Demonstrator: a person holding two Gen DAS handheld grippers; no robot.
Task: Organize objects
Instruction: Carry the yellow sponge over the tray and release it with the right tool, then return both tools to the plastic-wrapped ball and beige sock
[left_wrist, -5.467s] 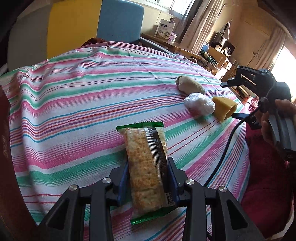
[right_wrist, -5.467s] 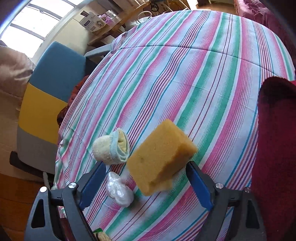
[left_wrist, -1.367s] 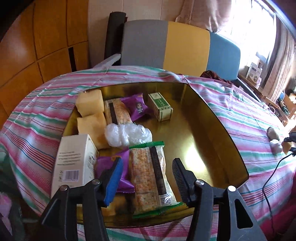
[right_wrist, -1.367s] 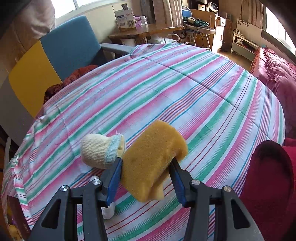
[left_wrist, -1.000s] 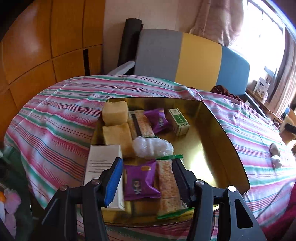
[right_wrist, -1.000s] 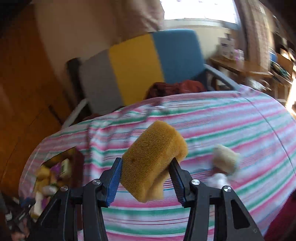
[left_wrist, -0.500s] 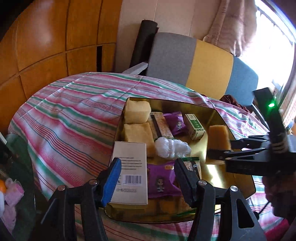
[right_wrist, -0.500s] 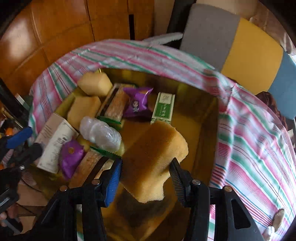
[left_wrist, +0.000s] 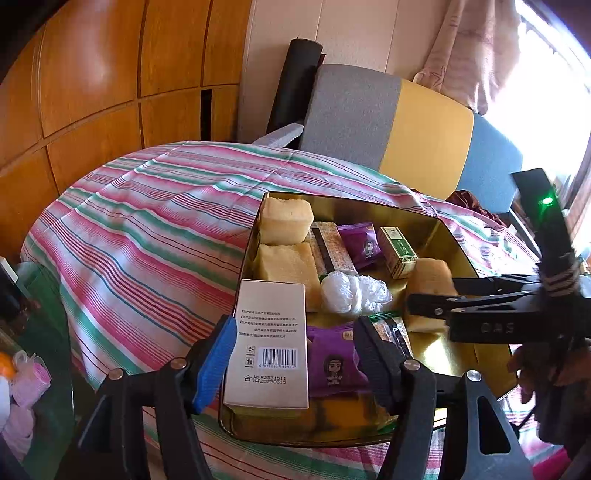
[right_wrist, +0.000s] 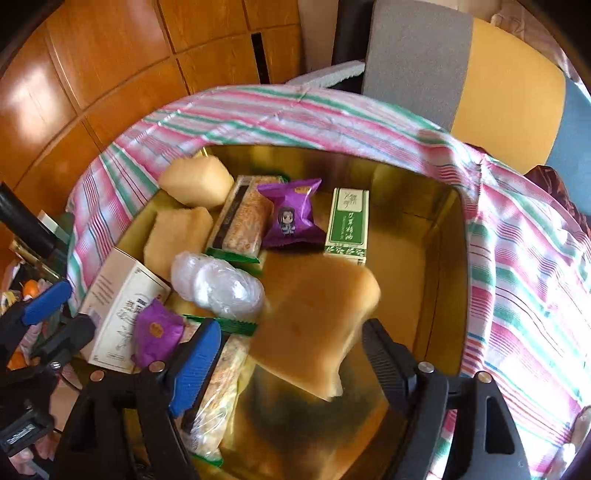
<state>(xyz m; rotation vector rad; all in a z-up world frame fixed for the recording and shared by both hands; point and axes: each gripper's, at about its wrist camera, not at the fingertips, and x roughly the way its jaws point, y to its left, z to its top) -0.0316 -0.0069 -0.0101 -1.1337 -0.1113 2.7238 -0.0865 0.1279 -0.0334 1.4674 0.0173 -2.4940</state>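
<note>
On the left, the striped tablecloth (left_wrist: 147, 229) covers the round table, and the gold tray (left_wrist: 443, 236) sits on it as the collecting place for the loose things. The left gripper (left_wrist: 295, 354) hangs over the tray's near edge with nothing between its jaws, which are opening; below it lie the white box (left_wrist: 271, 339) and a purple snack packet (left_wrist: 334, 363), side by side in the tray. Farther in, two sponges (left_wrist: 286, 242), a cracker pack (left_wrist: 330, 247), a second purple packet (right_wrist: 291, 218) and a small green box (right_wrist: 347, 225) are lined along the far part, with a clear plastic wad (right_wrist: 221, 286) in the middle. To the right, the right gripper (right_wrist: 291, 365) points down into the tray's bare patch and its jaws are opening; the third sponge (right_wrist: 317, 321) sits blurred between them, apparently let go so it drops beside the rest. Whether it already rests on the tray floor cannot be told.
</note>
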